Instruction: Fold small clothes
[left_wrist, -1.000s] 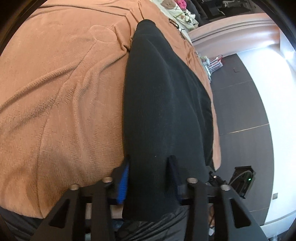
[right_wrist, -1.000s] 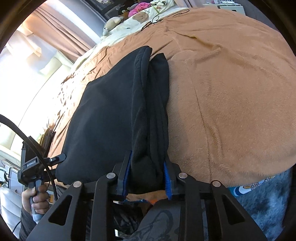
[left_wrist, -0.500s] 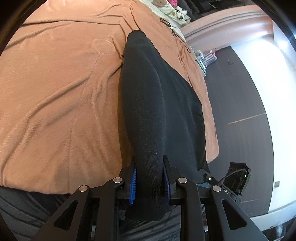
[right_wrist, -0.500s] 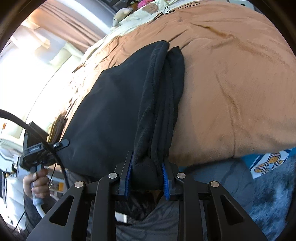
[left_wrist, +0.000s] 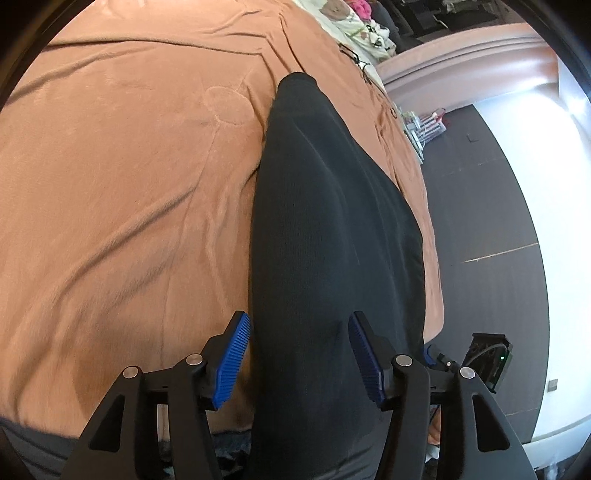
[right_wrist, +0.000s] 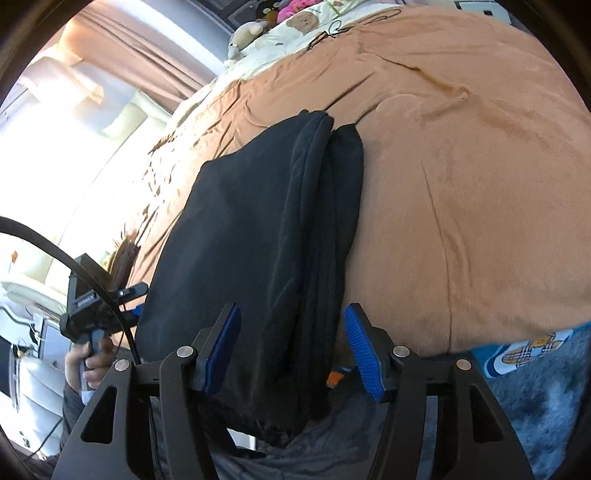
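A black garment (left_wrist: 332, 240) lies folded on the bed's orange blanket (left_wrist: 129, 184), dark floor (left_wrist: 491, 206) beside it, perhaps tiled; the left tool (left_wrist: 299, 354) and right tool (right_wrist: 291, 347), jaws just opening, straddle its near end unclamped.

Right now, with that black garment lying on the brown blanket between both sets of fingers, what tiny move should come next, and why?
Probably draw both grippers straight back. The left gripper and right gripper have just been opening, and the blue pads stand off the black garment, which lies folded on the brown blanket. The cloth still sits between the fingers, so a sideways move might drag the fold open.
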